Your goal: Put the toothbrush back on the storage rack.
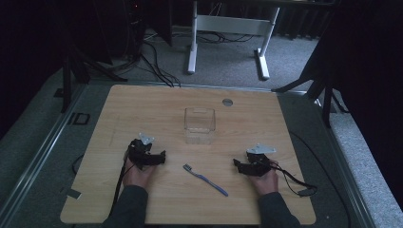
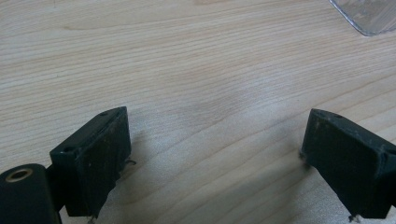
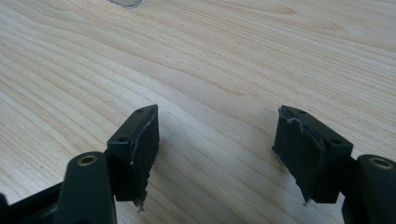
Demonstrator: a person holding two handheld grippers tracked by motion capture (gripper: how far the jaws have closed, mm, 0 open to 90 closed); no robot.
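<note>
A blue toothbrush [image 1: 205, 179] with a white head lies flat on the wooden table [image 1: 142, 102], between my two hands. A clear plastic box [image 1: 199, 124] stands upright beyond it, near the table's middle. My left gripper [image 1: 161, 157] rests on the table left of the brush, open, with bare wood between its jaws [image 2: 215, 140]. My right gripper [image 1: 236, 165] rests to the brush's right, open too, nothing between its jaws [image 3: 217, 135]. A corner of the clear box [image 2: 369, 16] shows at the top right of the left gripper view.
A small round grey disc [image 1: 227, 101] sits in the table near its far edge. Cables trail from both grippers across the table's front corners. Beyond the table stand a white desk frame [image 1: 228, 35] and dark tripod legs on grey carpet.
</note>
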